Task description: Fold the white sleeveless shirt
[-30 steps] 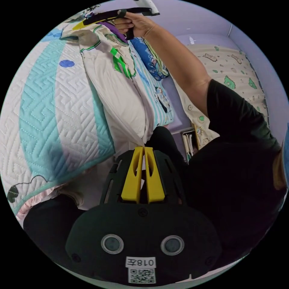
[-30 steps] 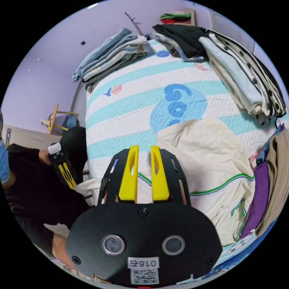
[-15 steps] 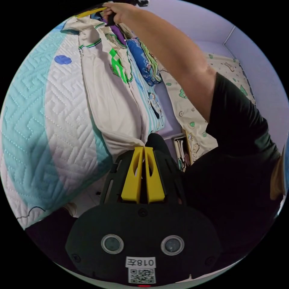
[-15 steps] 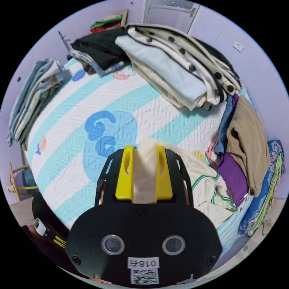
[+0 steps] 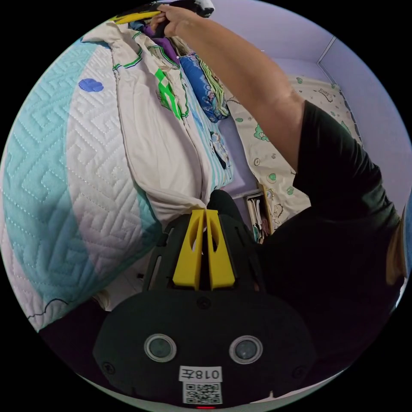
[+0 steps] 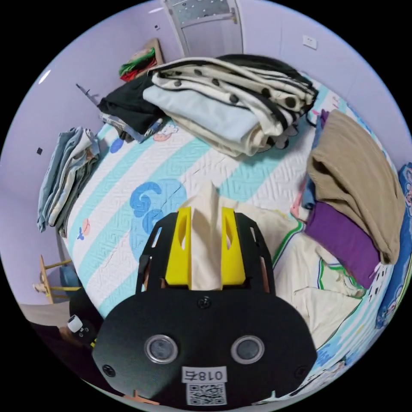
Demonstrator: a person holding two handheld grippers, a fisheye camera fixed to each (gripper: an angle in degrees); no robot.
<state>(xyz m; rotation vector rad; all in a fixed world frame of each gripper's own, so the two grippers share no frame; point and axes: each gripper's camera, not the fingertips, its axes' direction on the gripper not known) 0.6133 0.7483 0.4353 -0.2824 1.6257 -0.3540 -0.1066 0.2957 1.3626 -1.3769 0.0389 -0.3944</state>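
The white sleeveless shirt (image 5: pixel 159 141), cream with green trim and a green print, hangs stretched over the striped quilt (image 5: pixel 64 171) between both grippers. My left gripper (image 5: pixel 205 211) is shut on its lower corner at the bed's edge. At the top of the left gripper view a hand (image 5: pixel 178 21) holds my right gripper (image 5: pixel 128 18) at the shirt's far end. In the right gripper view my right gripper (image 6: pixel 206 210) is shut on a raised fold of the shirt (image 6: pixel 313 296), the rest lying crumpled on the quilt (image 6: pixel 171 159). My left gripper (image 6: pixel 83 332) peeks in low at the left.
Around the bed stand clothes piles: a polka-dot stack (image 6: pixel 231 107), tan and purple garments (image 6: pixel 352 189), a black pile (image 6: pixel 128 103), folded blue-grey items (image 6: pixel 64 176). A blue patterned cloth (image 5: pixel 206 90) lies beside the shirt. The person's arm and black top (image 5: pixel 334 206) are close by.
My right gripper took a fold of the shirt between its jaws and lifted it, turning toward the far piles. The left gripper has kept its hold on the corner.
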